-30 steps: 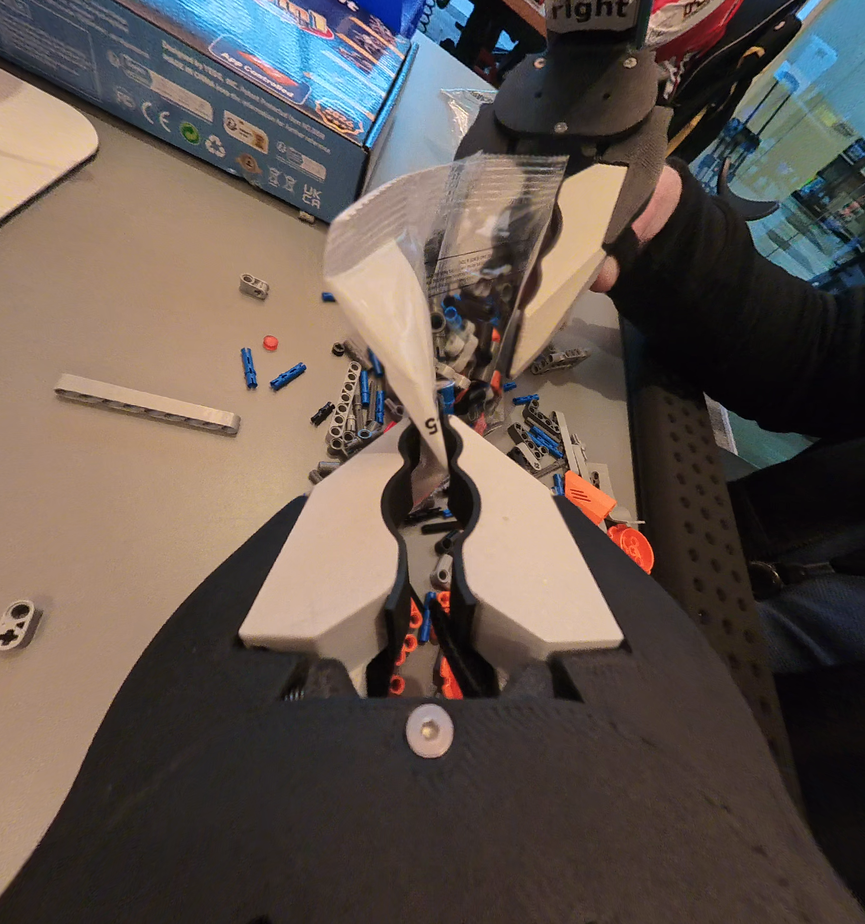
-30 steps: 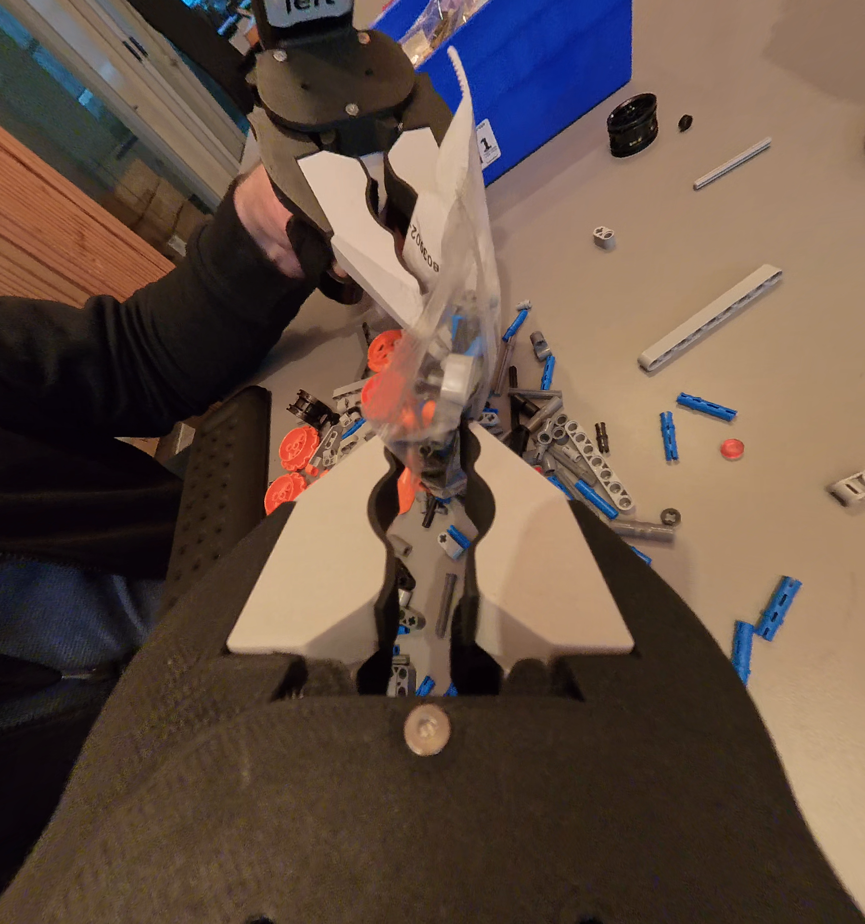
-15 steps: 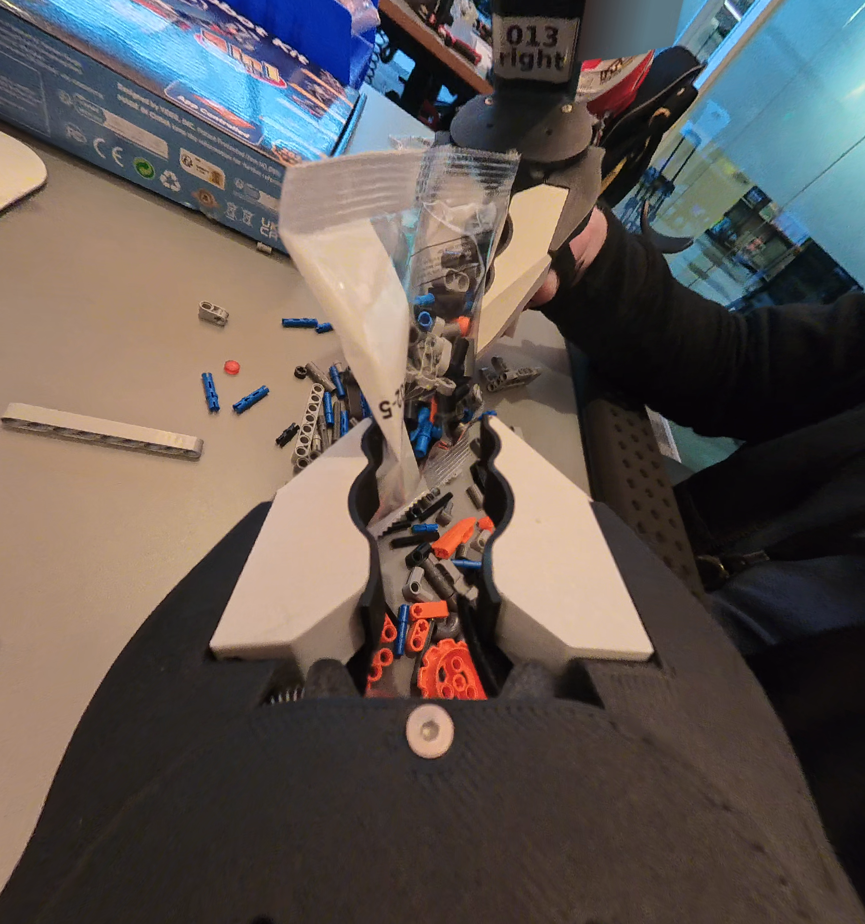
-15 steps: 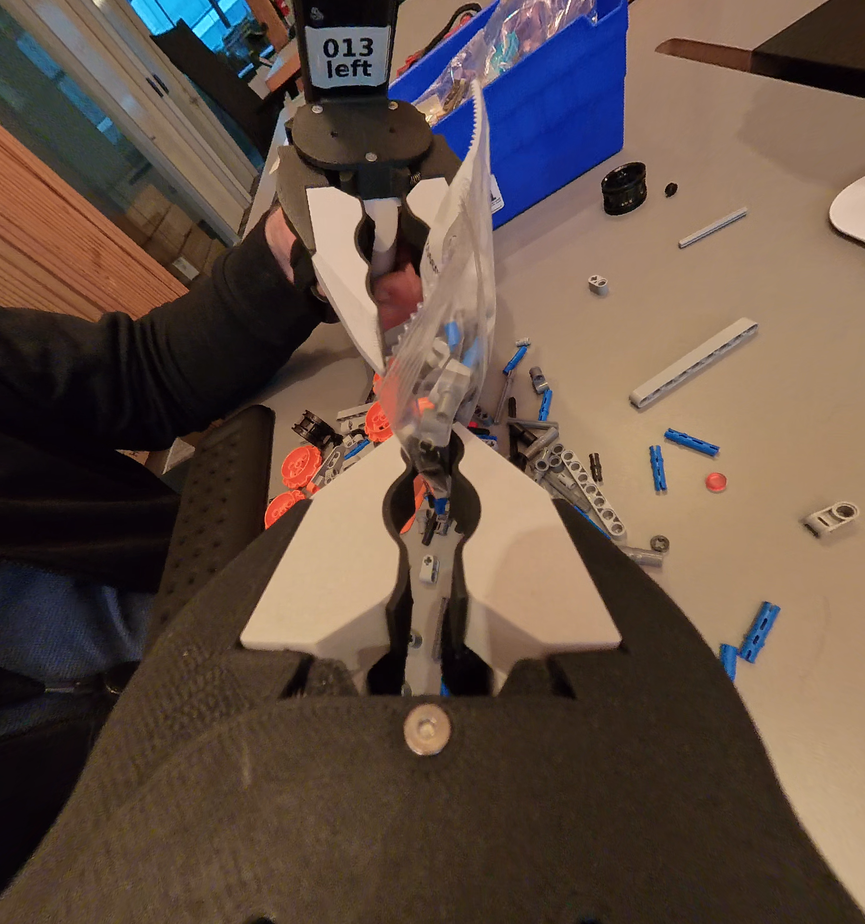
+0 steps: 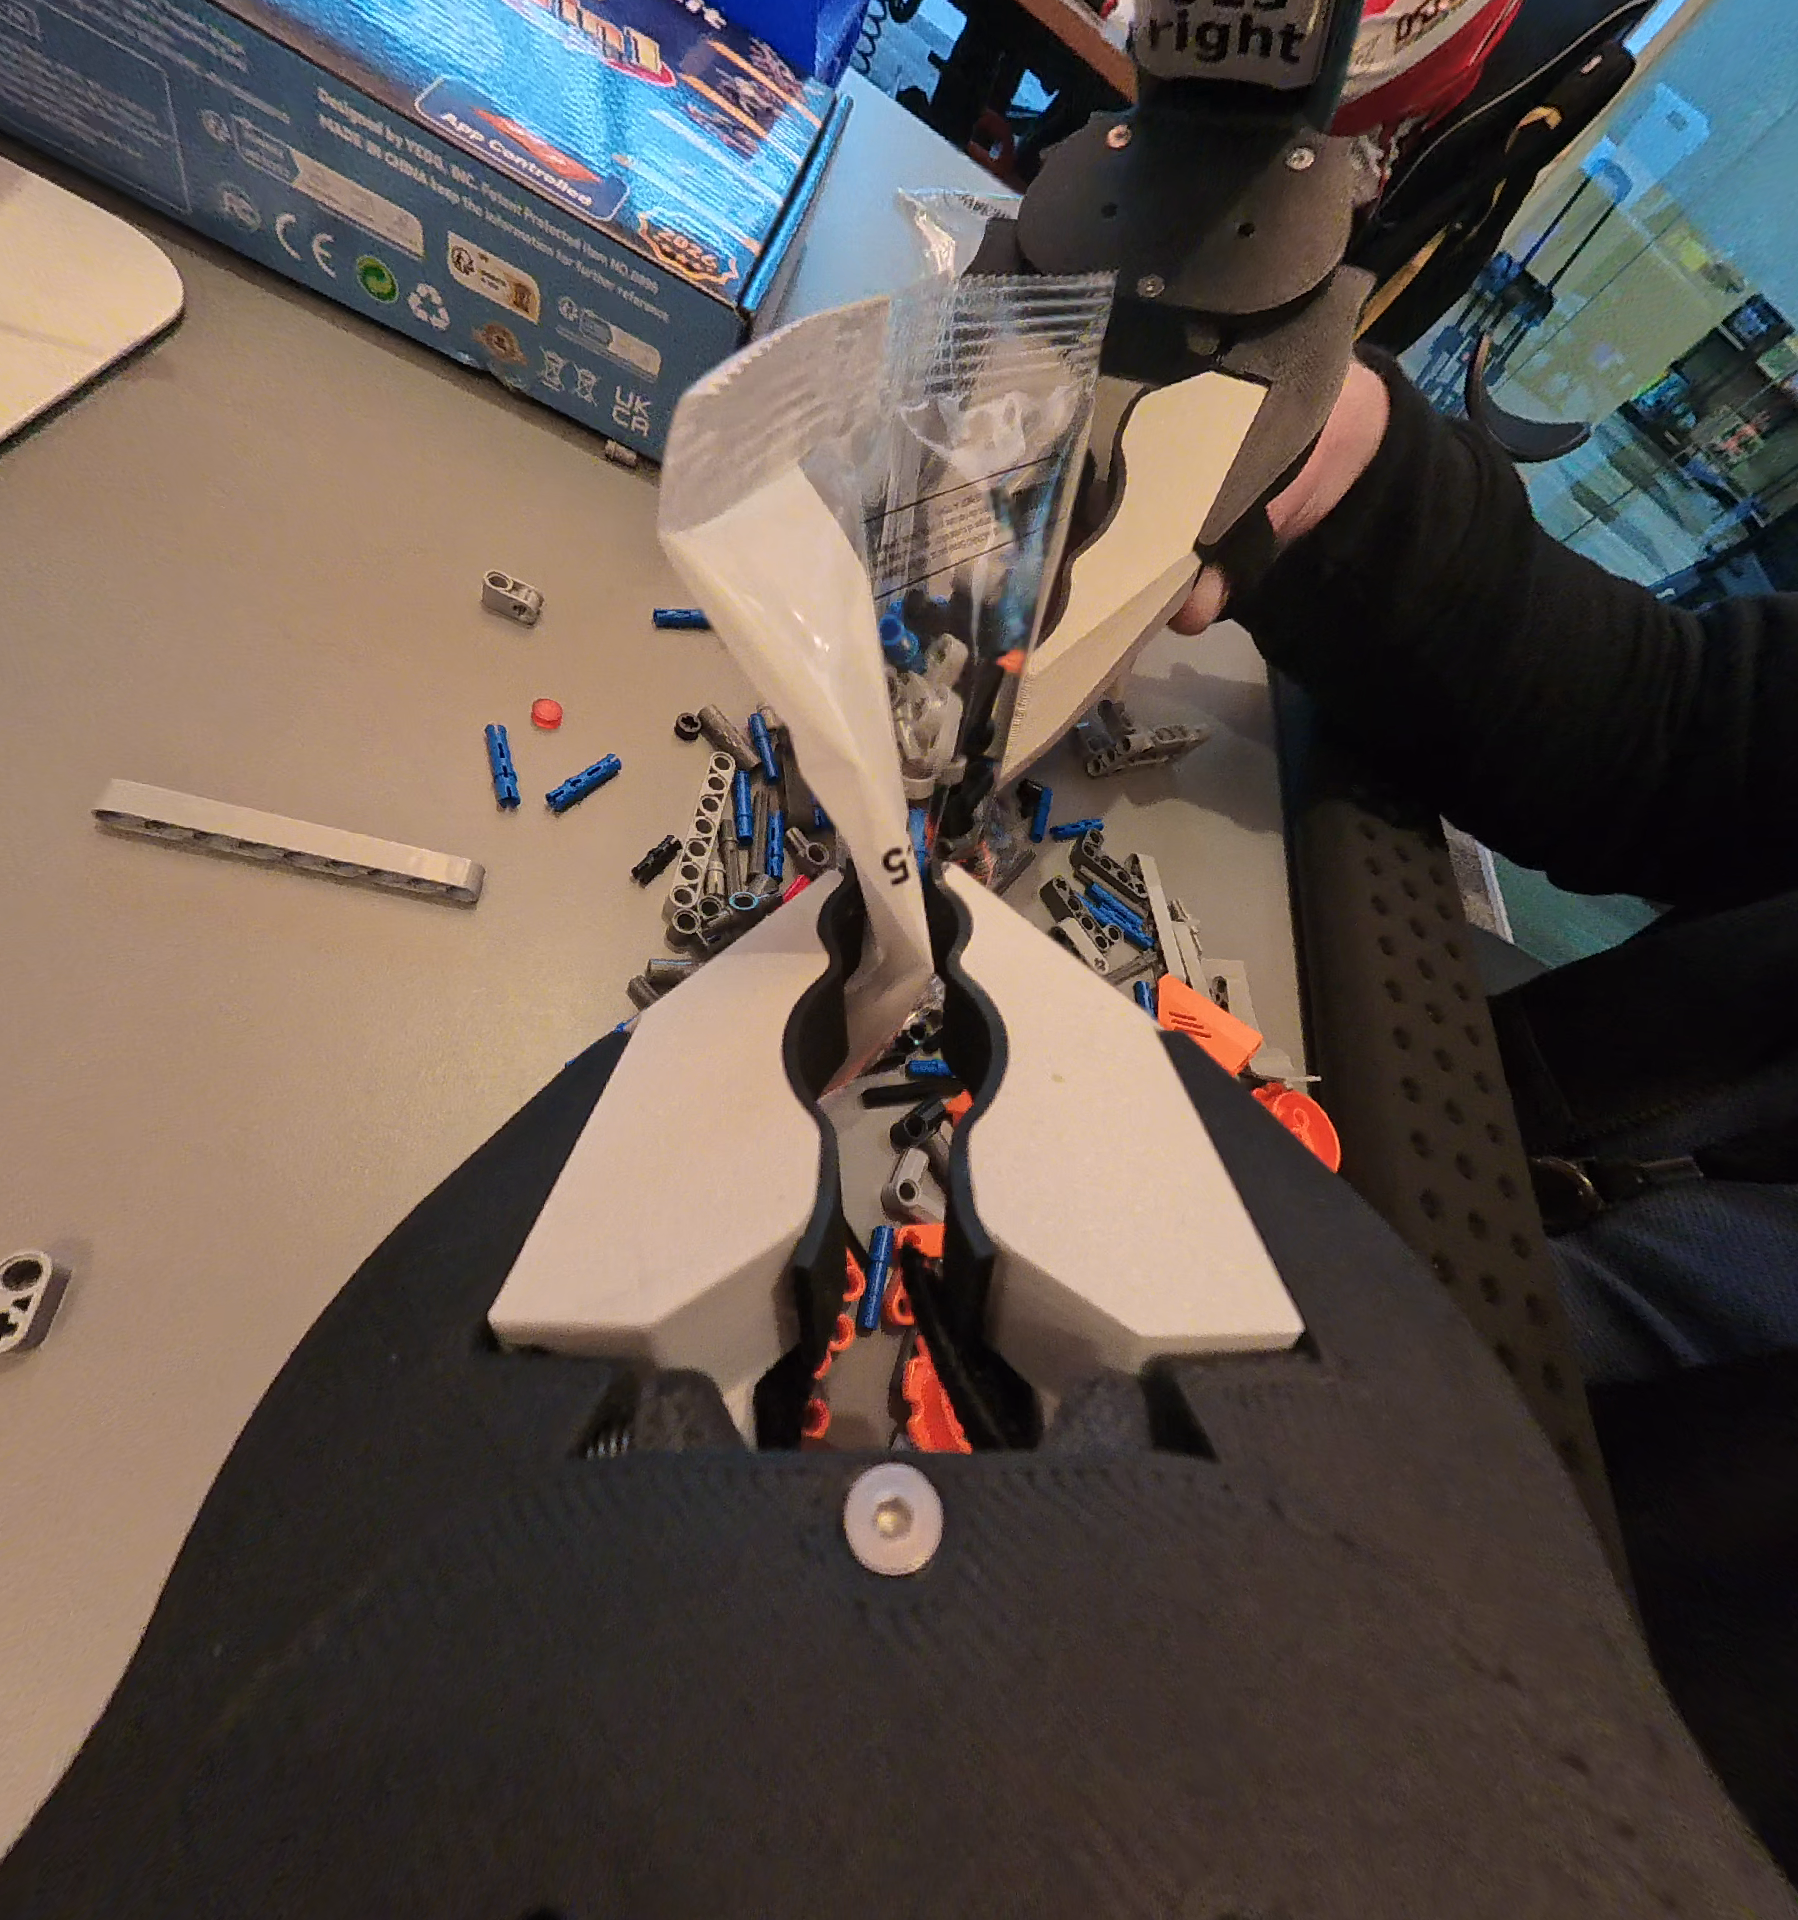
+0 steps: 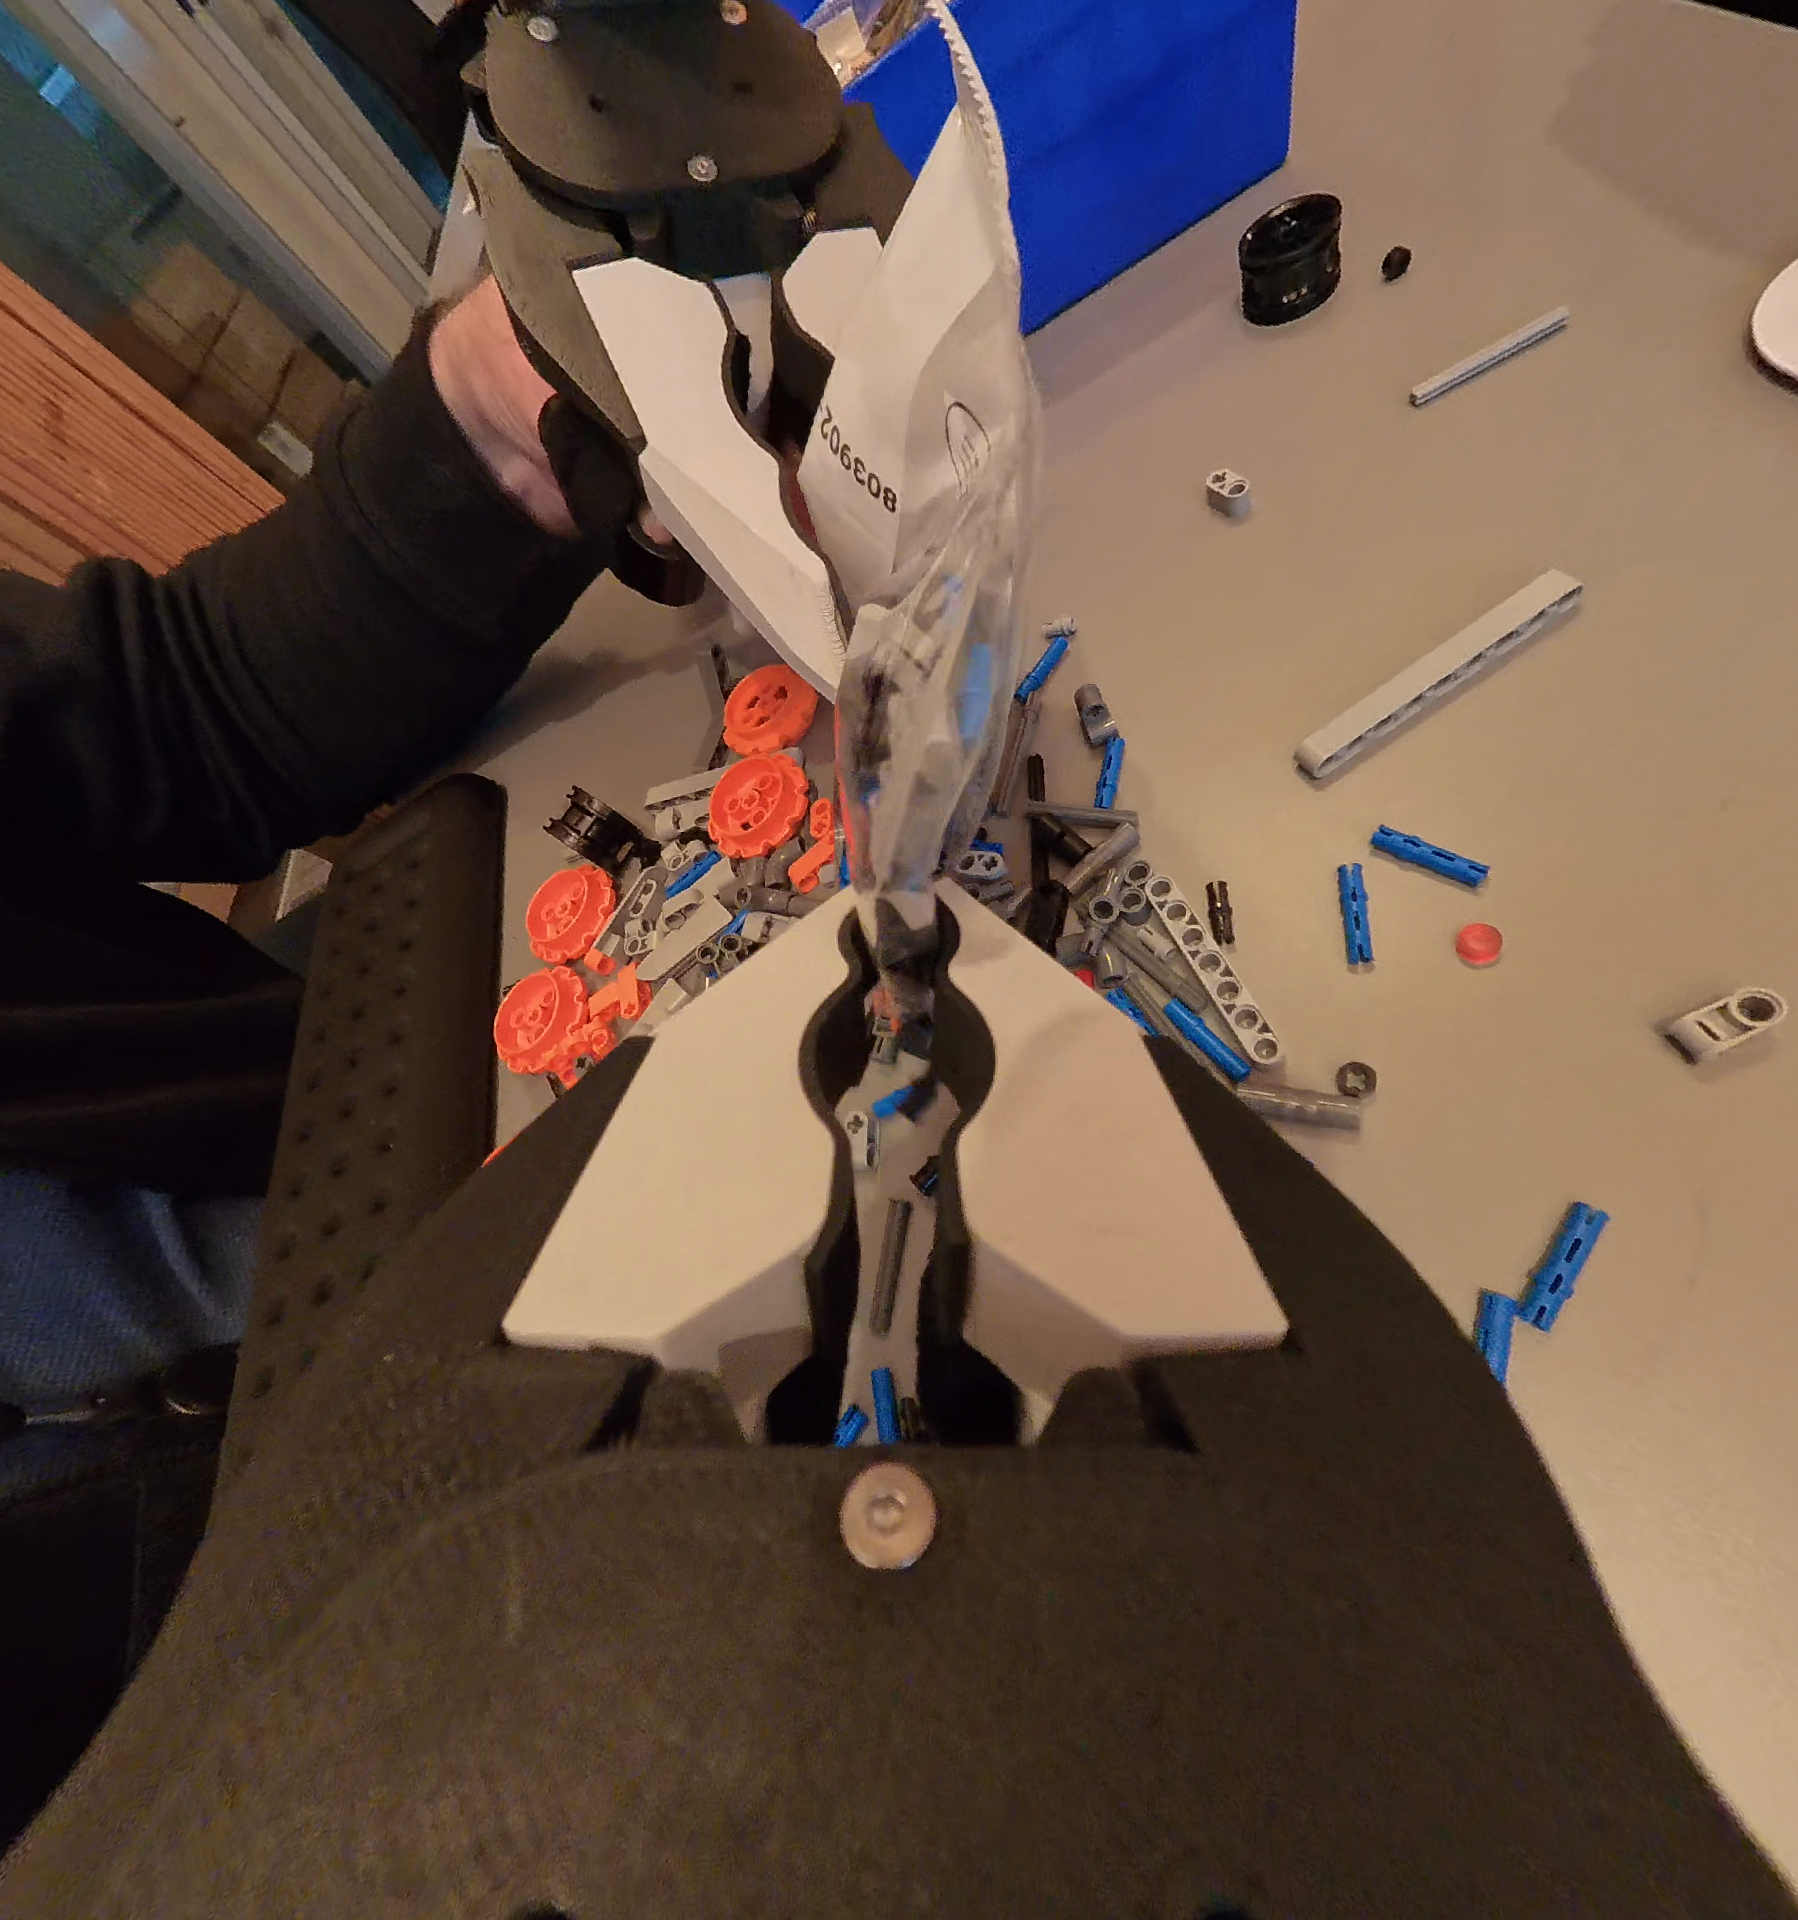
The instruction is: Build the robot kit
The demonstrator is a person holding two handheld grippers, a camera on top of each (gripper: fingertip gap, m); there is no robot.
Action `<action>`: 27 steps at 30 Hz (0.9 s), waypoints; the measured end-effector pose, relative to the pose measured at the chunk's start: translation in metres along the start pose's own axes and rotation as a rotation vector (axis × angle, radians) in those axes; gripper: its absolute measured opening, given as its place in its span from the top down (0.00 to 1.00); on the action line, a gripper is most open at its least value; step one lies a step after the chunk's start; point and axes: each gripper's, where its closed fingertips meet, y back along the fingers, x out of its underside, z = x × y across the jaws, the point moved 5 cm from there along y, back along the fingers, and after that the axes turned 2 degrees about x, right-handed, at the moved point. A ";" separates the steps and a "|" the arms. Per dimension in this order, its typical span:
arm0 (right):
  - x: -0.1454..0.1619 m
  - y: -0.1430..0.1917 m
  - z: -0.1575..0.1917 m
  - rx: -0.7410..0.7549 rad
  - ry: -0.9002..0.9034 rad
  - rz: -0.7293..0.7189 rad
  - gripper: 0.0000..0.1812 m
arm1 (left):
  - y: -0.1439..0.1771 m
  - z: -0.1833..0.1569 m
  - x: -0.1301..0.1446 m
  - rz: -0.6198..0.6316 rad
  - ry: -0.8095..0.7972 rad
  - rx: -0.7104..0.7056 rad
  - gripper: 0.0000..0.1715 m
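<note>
Together pinching clear parts bag (image 5: 879, 582): left gripper (image 5: 897, 906) clamping its white corner, right gripper (image 6: 897, 920) clamping the opposite end, bag stretching toward twelve o'clock above brick pile (image 6: 1113, 914) on table (image 5: 199, 1039).

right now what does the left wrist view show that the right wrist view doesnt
Only the left wrist view shows the printed blue carton.

Only the right wrist view shows the orange gears, the black wheel and the blue bin.

Both show the clear parts bag pinched by the left tool and the right tool, above the loose parts pile and the long grey beam.
</note>
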 end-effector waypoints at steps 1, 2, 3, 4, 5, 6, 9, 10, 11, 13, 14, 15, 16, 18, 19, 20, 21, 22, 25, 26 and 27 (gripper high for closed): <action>-0.001 0.001 0.000 -0.006 -0.005 -0.006 0.98 | 0.001 0.000 -0.001 -0.012 0.008 0.010 0.95; -0.001 0.002 0.000 -0.011 -0.012 -0.014 0.98 | 0.002 -0.001 -0.002 -0.027 0.019 0.024 0.94; -0.001 0.002 0.000 -0.021 -0.018 -0.020 0.98 | 0.003 -0.001 -0.003 -0.037 0.028 0.040 0.93; -0.001 0.002 0.001 -0.028 -0.024 -0.023 0.99 | 0.003 -0.002 -0.003 -0.035 0.030 0.051 0.93; -0.001 0.003 0.000 -0.031 -0.035 -0.032 0.98 | 0.004 -0.002 -0.003 -0.036 0.025 0.044 0.94; -0.002 0.003 0.000 -0.044 -0.046 -0.044 0.98 | 0.004 -0.002 -0.004 -0.037 0.023 0.040 0.95; -0.002 0.004 0.000 -0.058 -0.064 -0.051 0.94 | 0.005 -0.001 -0.003 -0.028 0.037 0.027 0.95; -0.002 0.003 0.000 -0.062 -0.066 -0.050 0.93 | 0.005 -0.002 -0.003 -0.026 0.043 0.031 0.95; -0.002 0.003 0.000 -0.064 -0.067 -0.044 0.91 | 0.005 -0.001 -0.003 -0.026 0.047 0.026 0.95; -0.001 0.001 0.000 -0.057 -0.063 -0.033 0.92 | 0.004 0.001 -0.002 -0.019 0.063 0.020 0.95; 0.000 0.001 0.001 -0.058 -0.060 -0.029 0.96 | 0.004 0.001 -0.002 -0.019 0.066 0.026 0.95; 0.000 0.000 0.001 -0.056 -0.059 -0.024 0.97 | 0.004 0.000 -0.002 -0.019 0.069 0.030 0.95; 0.000 0.000 0.000 -0.045 -0.053 -0.019 0.97 | 0.003 0.000 -0.001 -0.013 0.067 0.031 0.95; 0.000 -0.001 0.000 -0.043 -0.054 -0.017 0.97 | 0.004 0.000 -0.001 -0.011 0.065 0.027 0.95; 0.000 -0.001 0.000 -0.043 -0.056 -0.019 0.97 | 0.004 0.001 -0.001 -0.016 0.066 0.024 0.95; -0.001 -0.001 0.000 -0.044 -0.058 -0.021 0.97 | 0.004 0.001 -0.001 -0.020 0.065 0.026 0.95; -0.001 0.000 0.000 -0.047 -0.060 -0.028 0.97 | 0.005 0.001 -0.001 -0.024 0.063 0.027 0.95; -0.002 0.000 0.000 -0.052 -0.064 -0.037 0.97 | 0.005 0.001 -0.002 -0.029 0.065 0.025 0.95; -0.002 0.001 -0.001 -0.053 -0.070 -0.037 0.96 | 0.006 0.000 -0.003 -0.026 0.060 0.018 0.95; -0.002 0.000 -0.001 -0.052 -0.072 -0.036 0.96 | 0.006 0.001 -0.003 -0.026 0.066 0.015 0.95; -0.002 0.000 -0.001 -0.048 -0.070 -0.033 0.96 | 0.005 0.002 -0.002 -0.025 0.073 0.016 0.95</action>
